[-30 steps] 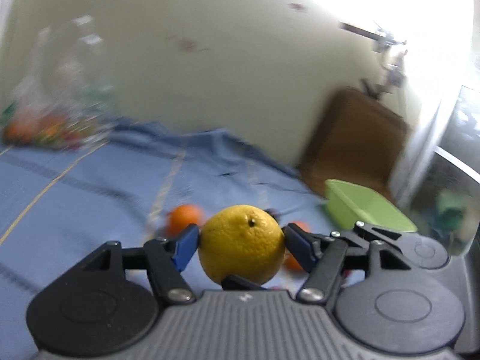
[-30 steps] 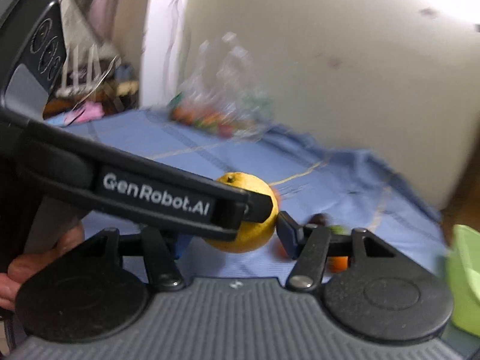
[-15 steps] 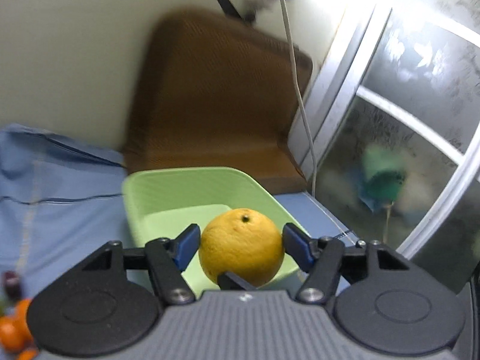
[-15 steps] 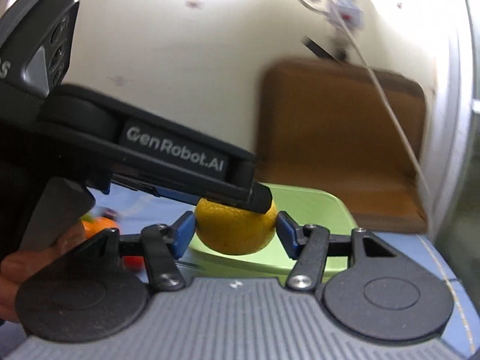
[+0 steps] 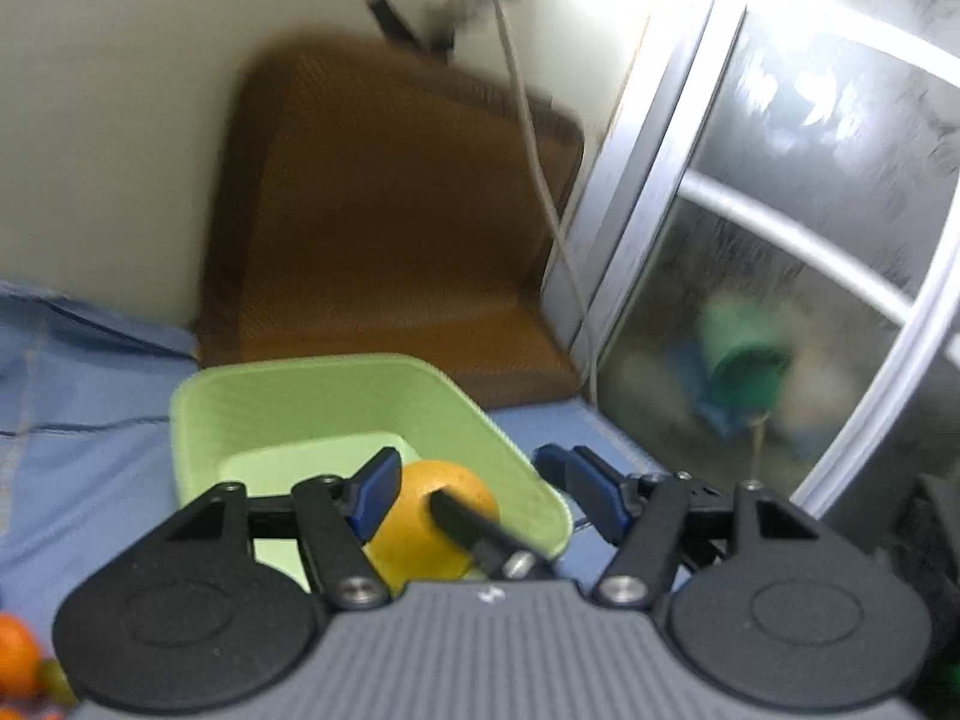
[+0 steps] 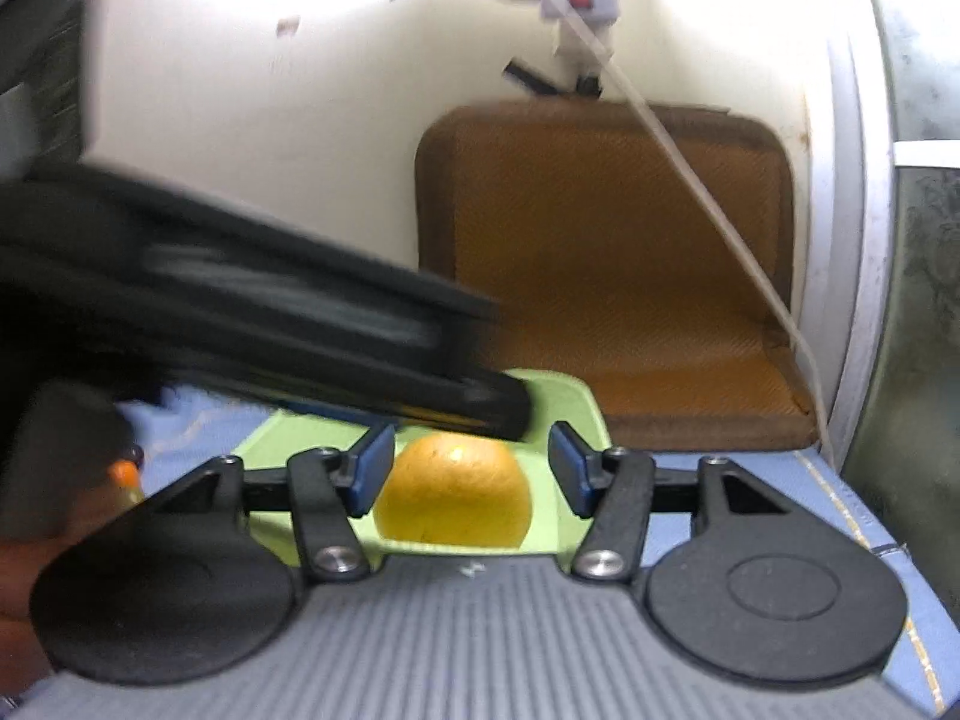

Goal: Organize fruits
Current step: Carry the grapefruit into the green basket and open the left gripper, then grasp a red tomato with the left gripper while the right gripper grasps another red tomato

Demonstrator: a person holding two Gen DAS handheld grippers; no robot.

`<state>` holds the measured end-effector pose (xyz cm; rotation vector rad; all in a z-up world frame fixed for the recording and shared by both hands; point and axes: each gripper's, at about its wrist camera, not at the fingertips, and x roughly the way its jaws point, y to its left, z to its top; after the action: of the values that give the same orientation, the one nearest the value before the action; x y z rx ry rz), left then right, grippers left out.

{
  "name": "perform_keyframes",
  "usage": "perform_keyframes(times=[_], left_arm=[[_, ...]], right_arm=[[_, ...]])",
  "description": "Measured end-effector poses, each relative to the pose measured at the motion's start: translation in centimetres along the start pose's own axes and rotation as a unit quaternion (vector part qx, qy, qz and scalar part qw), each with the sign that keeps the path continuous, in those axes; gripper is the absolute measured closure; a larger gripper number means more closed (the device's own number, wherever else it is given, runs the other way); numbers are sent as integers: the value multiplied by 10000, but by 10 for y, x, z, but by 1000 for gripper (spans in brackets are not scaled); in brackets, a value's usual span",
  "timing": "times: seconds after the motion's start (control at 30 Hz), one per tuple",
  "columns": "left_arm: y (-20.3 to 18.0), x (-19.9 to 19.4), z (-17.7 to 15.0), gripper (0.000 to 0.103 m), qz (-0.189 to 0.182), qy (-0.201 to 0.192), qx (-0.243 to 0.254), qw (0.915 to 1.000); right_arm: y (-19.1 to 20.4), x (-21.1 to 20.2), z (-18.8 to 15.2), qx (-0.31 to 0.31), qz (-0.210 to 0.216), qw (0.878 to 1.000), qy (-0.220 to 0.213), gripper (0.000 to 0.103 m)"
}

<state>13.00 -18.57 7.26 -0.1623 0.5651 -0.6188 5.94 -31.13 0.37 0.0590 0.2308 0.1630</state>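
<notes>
– While both grippers hovered at the tub, where was the orange (image 5: 420, 516)?
– It sat inside the green tub (image 5: 252, 396), low against the near wall, at 6 o'clock from the tub's middle in both wrist views.
– Did the left gripper (image 5: 474, 483) have it?
– No. Its jaws were opening. The pad at 9 o'clock lay against the peel or just beside it; the pad at 3 o'clock stood well apart. A dark bar crossed the fruit's front.
– And the right gripper (image 6: 471, 468)?
– Its jaws stood apart either side of the orange, with a clear gap at 3 o'clock and nothing clamped.
– What lay around the tub?
– The tub rested on a blue cloth (image 5: 78, 480). A brown cushion (image 5: 384, 228) leaned on the wall at 12 o'clock, and small orange fruits (image 5: 18, 654) showed at 8 o'clock.
</notes>
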Motion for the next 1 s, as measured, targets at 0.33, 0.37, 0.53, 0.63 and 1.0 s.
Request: perform_keyframes(times=[0.33,0.37,0.53,0.63,1.0], left_arm=[[82,-181,-43,31,1720,-842,-234,9812],[91,-192,-49,31,1872,-811,-357,9783],[126,-223,-87,31,2145,-563,-853,9714],[130,-220,-105,33,2066,-372,-827,9742],[105,-189,-133,37,1835,71,-262,9826]], right_arm=[[3,-24,-2,626,-20,9966,-539,43],[8,-26,-2,620,90,9966,-533,50],[51,-43,-9,356,704,9966,-223,59],[82,-48,-19,132,1088,9938,172,65],[129,-36,-27,-345,1164,9878,978,73]])
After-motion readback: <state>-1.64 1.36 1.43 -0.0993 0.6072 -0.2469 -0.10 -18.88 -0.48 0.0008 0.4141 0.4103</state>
